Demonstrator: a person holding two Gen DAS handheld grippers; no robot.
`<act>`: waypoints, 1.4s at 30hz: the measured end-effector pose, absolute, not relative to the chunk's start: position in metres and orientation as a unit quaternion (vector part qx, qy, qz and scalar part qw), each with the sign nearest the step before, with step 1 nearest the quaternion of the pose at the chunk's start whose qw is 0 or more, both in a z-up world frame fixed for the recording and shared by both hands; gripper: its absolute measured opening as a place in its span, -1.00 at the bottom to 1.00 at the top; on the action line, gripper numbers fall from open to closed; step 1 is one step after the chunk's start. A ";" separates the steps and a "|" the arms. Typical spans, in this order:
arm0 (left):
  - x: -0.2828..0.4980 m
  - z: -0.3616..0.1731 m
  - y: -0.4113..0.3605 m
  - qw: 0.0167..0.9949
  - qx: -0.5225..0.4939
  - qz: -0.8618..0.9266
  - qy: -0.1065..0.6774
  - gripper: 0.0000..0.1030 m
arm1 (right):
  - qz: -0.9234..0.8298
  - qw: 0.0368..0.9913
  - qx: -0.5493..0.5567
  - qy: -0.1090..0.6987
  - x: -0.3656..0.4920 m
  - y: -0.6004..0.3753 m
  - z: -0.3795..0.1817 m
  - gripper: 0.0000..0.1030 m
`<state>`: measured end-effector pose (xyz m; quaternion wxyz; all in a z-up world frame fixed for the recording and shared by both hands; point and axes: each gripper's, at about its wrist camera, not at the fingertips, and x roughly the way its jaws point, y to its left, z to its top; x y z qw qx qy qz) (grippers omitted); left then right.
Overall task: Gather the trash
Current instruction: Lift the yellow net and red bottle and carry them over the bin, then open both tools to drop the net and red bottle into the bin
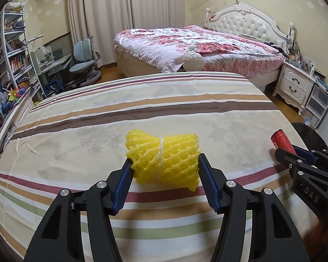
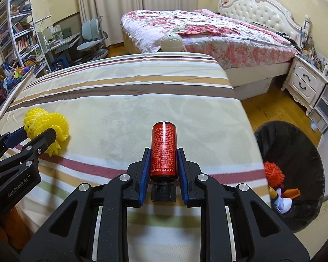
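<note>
Trash was in both grips: left gripper (image 1: 165, 163) squeezed the yellow foam net (image 1: 164, 159), right gripper (image 2: 164, 159) clamped the red bottle (image 2: 163, 150), apparently bound for the black bin (image 2: 295, 148) alongside.

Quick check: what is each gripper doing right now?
Left gripper: shut on the yellow foam net.
Right gripper: shut on the red bottle.

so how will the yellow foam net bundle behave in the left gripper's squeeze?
Probably soft: the yellow foam net bundle is open-mesh foam and already dents at the left gripper pads. Likely very light. The white tie around its middle should keep it bundled.
</note>
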<state>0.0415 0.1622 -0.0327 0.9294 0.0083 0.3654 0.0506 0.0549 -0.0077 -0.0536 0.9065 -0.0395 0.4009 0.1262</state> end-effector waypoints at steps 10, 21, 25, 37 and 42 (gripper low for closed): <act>0.047 -0.021 0.087 0.938 0.032 -0.019 0.344 0.11 | 0.062 0.923 -0.009 0.379 0.049 -0.079 -0.041 -0.55; 0.063 -0.015 -0.009 0.939 0.066 -0.102 0.322 0.11 | -0.034 0.929 0.016 0.369 0.055 -0.170 -0.040 -0.55; 0.071 -0.015 -0.037 0.939 0.079 -0.119 0.313 0.11 | -0.057 0.927 0.027 0.371 0.061 -0.196 -0.044 -0.55; 0.095 -0.027 -0.084 0.932 0.107 -0.140 0.316 0.12 | -0.089 0.917 0.053 0.385 0.075 -0.240 -0.061 -0.55; 0.101 -0.031 -0.094 0.930 0.112 -0.143 0.319 0.13 | -0.097 0.915 0.059 0.386 0.080 -0.250 -0.065 -0.55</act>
